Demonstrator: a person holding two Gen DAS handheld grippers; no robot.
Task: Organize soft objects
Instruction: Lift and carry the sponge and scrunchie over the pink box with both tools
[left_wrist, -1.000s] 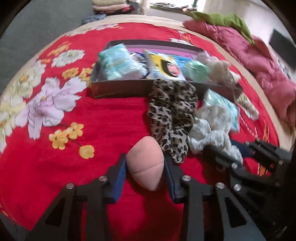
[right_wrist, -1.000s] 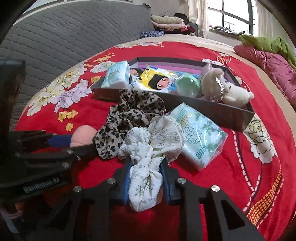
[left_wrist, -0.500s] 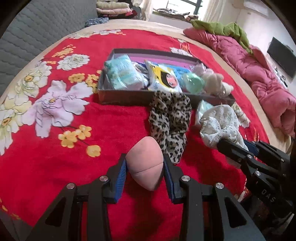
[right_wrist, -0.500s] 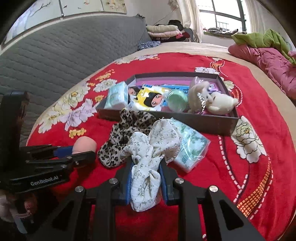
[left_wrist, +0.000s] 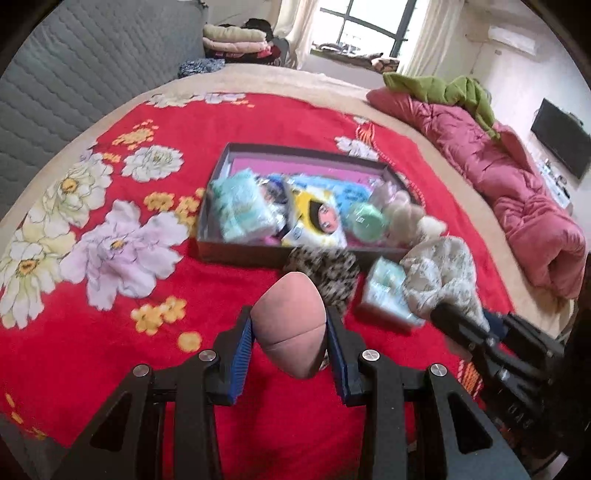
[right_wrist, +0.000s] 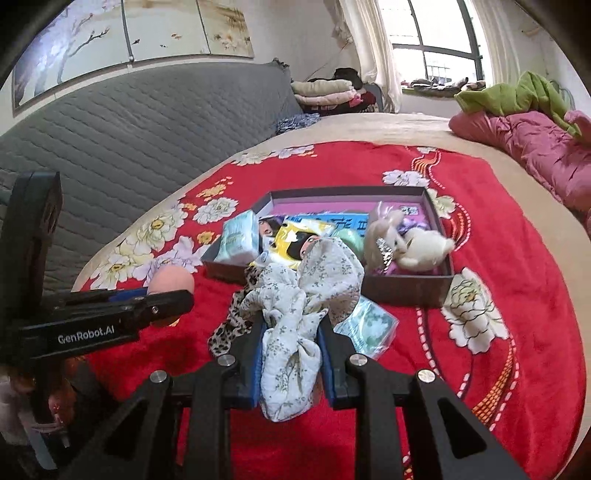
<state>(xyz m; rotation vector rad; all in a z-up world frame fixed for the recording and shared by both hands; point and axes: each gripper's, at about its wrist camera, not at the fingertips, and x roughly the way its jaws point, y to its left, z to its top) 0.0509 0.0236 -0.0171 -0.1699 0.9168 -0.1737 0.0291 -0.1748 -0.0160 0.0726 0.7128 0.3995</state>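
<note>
Pink sponge (left_wrist: 290, 325), egg-shaped, pinched at its middle between the blue pads of the left gripper (left_wrist: 290, 345), low centre of the left view; jaws part-open around its width, pressed to both sides. Floral cloth (right_wrist: 295, 332), white and crumpled, clamped in the right gripper (right_wrist: 290, 363) at bottom centre of the right view, jaws squeezed nearly together on the bunched fabric, loose folds spilling above and below the pads. Both pieces held clear above the red blanket (left_wrist: 92, 332).

Box (right_wrist: 406, 291), dark-walled, mid-frame beyond both grippers, already crowded: tissue pack (right_wrist: 238, 240) at its left end, yellow packet (right_wrist: 295, 240) and green ball (left_wrist: 365, 219) in the middle, plush toy (right_wrist: 406, 243) at the right. Leopard scrunchie (left_wrist: 328, 273) and a second tissue pack (left_wrist: 384, 299) on the blanket just in front of the box wall.

Sponge likely featherlight and springy, best taken across the belly, apt to pop free if squeezed near a tip. Cloth likely limp and weightless, secure only where gathered thick; trailing folds liable to snag on the box wall.

Scrunchie half hidden behind sponge and cloth. Box contents blurred in the left view; free room inside hard to judge. Right gripper cut off at the right edge of the left view.
</note>
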